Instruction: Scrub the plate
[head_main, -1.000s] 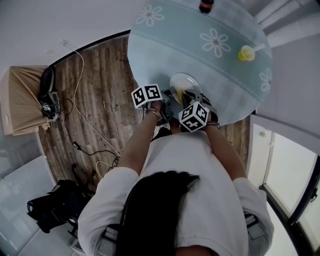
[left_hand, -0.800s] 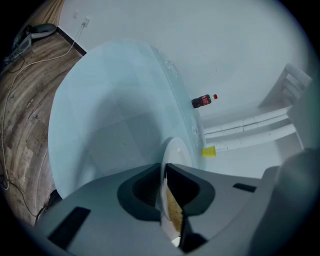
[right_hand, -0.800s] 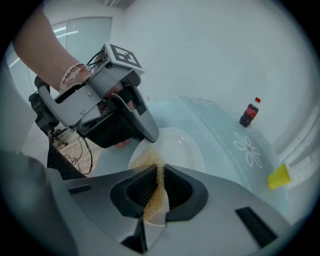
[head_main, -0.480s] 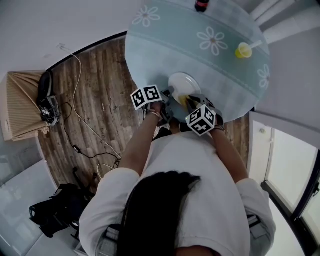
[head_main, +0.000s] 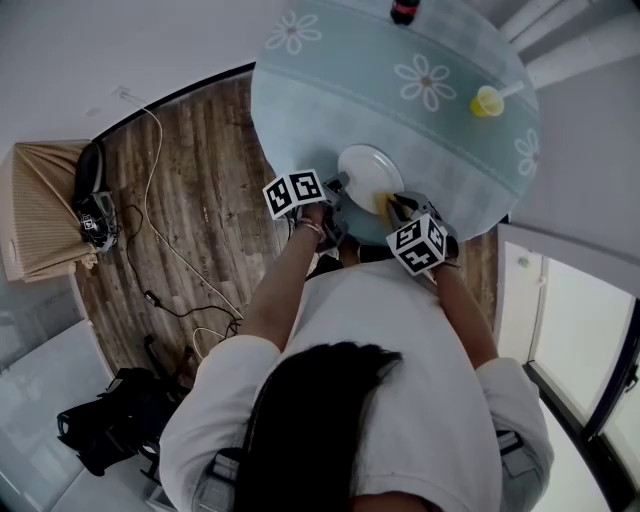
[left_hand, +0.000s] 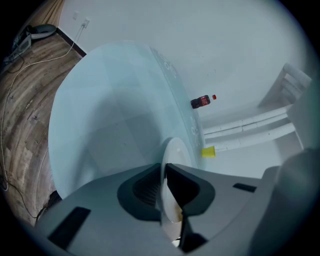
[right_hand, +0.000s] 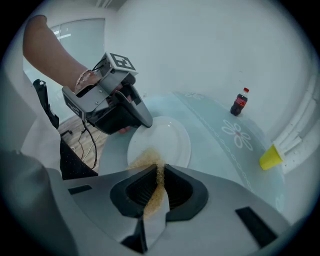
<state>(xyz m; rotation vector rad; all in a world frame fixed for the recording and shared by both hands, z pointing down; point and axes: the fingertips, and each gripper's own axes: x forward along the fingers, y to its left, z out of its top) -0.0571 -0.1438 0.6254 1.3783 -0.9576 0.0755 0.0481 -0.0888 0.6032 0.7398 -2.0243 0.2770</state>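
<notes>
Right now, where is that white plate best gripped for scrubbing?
By the plate's thin rim, edge-on from the near left, as the left gripper does: the plate is flat, and this leaves its face free for the sponge.

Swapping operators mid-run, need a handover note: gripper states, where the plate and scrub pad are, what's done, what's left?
Left gripper: shut on the rim of the plate, which lies on the table.
Right gripper: shut on the tan scrub pad, its free end over the plate's near edge.
Done: both grips set, pad at the plate.
Left: scrub the rest of the face; any remaining dirt can't be made out.
Bottle and yellow cup stand apart, farther back.
</notes>
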